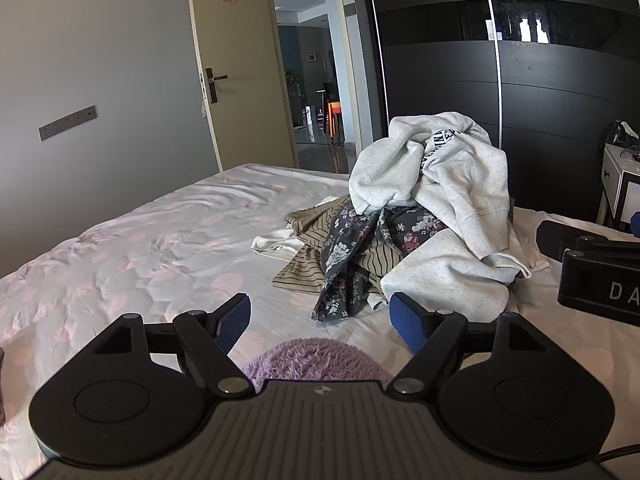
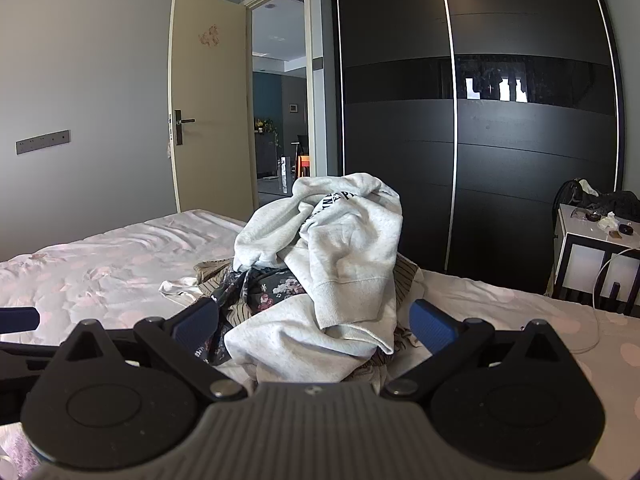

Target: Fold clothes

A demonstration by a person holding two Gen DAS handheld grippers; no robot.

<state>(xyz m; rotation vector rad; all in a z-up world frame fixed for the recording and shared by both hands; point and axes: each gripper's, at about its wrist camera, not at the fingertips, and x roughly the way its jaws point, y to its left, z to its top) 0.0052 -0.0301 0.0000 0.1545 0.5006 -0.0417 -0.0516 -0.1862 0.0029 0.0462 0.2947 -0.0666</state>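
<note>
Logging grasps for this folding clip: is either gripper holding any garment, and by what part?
Nothing is held. Left gripper and right gripper are both open, short of the clothes pile.

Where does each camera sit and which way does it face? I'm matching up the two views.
Left wrist: on the left gripper, low over the bed, facing the clothes pile; right gripper shows at the right edge.
Right wrist: on the right gripper, nearer the pile.
Shared: pile, door, wardrobe; both grippers open.
</note>
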